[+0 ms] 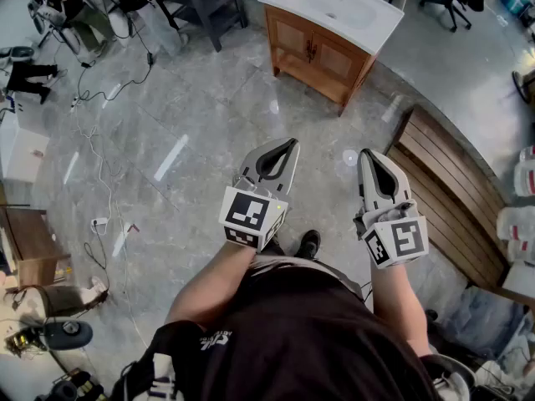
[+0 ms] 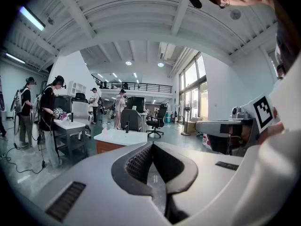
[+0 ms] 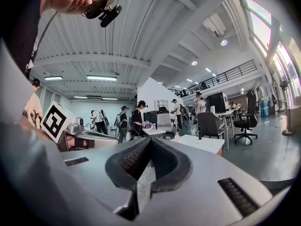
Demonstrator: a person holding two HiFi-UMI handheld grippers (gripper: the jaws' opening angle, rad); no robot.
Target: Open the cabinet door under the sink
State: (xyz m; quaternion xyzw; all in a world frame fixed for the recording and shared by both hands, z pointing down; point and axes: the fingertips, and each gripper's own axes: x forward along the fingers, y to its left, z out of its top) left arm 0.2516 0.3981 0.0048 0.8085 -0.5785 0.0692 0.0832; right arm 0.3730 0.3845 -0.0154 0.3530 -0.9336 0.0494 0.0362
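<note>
Person stands on the tiled floor point(image 1: 192, 115), grippers held side by side. Left gripper point(image 1: 291, 144): jaws pressed together, nothing between. Right gripper point(image 1: 366, 154): same (also empty). Sink cabinet point(image 1: 322, 57) stands well ahead of both, doors closed.

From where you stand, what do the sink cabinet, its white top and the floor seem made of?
Sink cabinet: warm brown wood, maybe veneer, with framed door panels, satin. White top: smooth, likely ceramic or stone composite. Floor: grey veined polished stone or tile; it mirrors lights.
</note>
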